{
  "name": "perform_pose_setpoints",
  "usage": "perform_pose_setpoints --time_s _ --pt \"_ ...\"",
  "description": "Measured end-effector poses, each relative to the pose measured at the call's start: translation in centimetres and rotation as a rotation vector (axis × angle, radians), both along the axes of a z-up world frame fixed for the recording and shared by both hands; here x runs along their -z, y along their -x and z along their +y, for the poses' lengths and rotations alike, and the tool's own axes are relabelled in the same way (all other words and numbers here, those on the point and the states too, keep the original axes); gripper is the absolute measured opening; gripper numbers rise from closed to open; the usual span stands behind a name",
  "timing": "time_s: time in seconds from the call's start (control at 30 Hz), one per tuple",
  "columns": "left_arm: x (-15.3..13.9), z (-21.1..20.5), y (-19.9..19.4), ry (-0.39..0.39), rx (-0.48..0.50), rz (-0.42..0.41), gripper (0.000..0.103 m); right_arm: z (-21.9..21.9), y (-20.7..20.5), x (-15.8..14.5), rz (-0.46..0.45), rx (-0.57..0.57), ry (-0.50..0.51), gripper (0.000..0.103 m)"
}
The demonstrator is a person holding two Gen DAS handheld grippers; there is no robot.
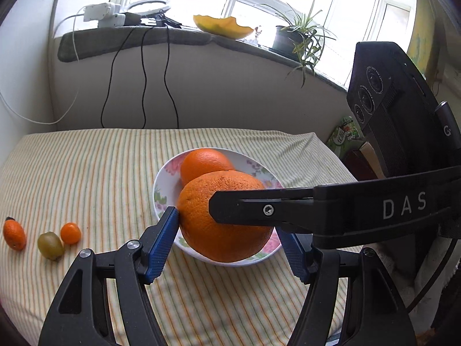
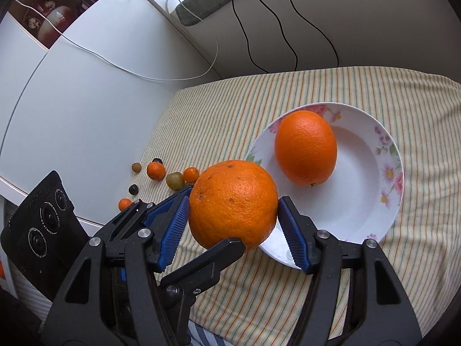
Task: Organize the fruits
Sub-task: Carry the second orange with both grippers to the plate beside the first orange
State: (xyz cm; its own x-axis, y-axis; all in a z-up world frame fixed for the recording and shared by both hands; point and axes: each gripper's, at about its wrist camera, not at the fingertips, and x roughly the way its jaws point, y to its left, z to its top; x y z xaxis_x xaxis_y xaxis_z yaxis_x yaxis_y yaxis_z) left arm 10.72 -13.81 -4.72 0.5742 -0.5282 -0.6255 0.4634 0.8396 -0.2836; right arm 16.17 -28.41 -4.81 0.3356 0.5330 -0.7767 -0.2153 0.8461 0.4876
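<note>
Big orange [image 2: 233,201] is held in the air at the plate's near-left rim, roughly 8 o'clock of the plate [image 2: 386,201] in the right wrist view. Both claws are on it: right gripper [image 2: 233,219] is clamped with blue pads at the orange's 9 and 3 o'clock. Left gripper [image 1: 227,225] also brackets the same fruit [image 1: 224,216]; its left pad touches the skin, its right pad is mostly hidden behind the other tool's finger, so probably gripping, not fully sure. A second orange [image 2: 306,147] already lies in the plate, toward 11 o'clock of the bowl. Small fruits sit loose on the striped cloth [image 2: 288,92] out at 9 o'clock: kumquats [image 2: 156,170], a green one [image 2: 175,180], dark ones [image 2: 133,189].

Step in hand, my read: hand-over or joint placing of the orange into the plate. To do it well: one claw should let go first, cleanly, while the other keeps firm pressure; the round skin can roll out. Carry it over the rim, lower into the bare white area at 4 o'clock, away from the resting orange, and release low so it does not bounce or knock the plate.
</note>
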Motion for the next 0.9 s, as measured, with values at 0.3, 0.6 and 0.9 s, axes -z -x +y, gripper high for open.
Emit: perform_pose_setpoints --time_s 0.3,0.6,0.9 --pt "0.3 -5.1 -0.3 -0.021 0.083 0.013 0.068 -7.0 1.8 0.2 0.008 0.092 0.004 0.066" --pt "0.2 -7.7 -1.5 -0.083 0.096 -0.033 0.052 -8.8 1.3 0.3 0.008 0.096 -0.03 0.049" --pt "0.4 -7.1 -1.7 -0.081 0.082 -0.008 0.051 -8.0 1.1 -0.9 -0.047 0.089 0.012 0.047"
